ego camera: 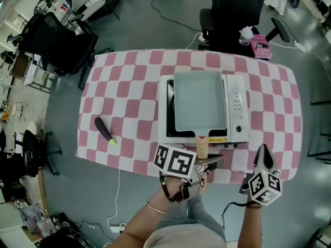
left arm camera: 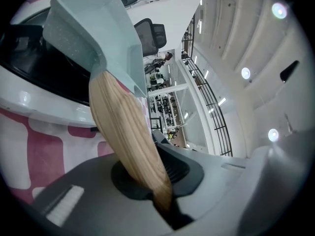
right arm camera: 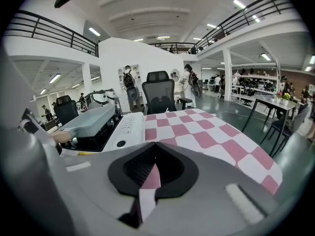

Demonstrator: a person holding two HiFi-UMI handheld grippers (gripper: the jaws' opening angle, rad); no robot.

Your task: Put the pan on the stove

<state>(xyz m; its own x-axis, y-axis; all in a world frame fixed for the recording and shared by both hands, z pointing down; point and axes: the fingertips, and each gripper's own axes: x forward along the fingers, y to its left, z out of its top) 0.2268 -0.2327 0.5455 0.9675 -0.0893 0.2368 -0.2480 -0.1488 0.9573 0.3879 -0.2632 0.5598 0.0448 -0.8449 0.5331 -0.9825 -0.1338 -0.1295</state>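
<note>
A pale blue-grey rectangular pan (ego camera: 199,107) lies flat on the white portable stove (ego camera: 239,112) at the middle of the checkered table. Its wooden handle (ego camera: 202,148) points toward me over the stove's front edge. My left gripper (ego camera: 209,161) is shut on the end of that handle (left arm camera: 129,136), with the pan (left arm camera: 93,28) just beyond the jaws above the stove (left arm camera: 39,102). My right gripper (ego camera: 264,151) hovers at the table's front right edge, shut with nothing in it (right arm camera: 156,151). It looks across the cloth with the pan (right arm camera: 91,117) and stove (right arm camera: 130,127) to its left.
A dark eggplant (ego camera: 103,129) lies on the pink and white cloth (ego camera: 129,87) near the front left. A black office chair (ego camera: 232,9) stands behind the table, and another chair (ego camera: 57,40) is off the back left corner. A cable (ego camera: 116,200) runs over the floor.
</note>
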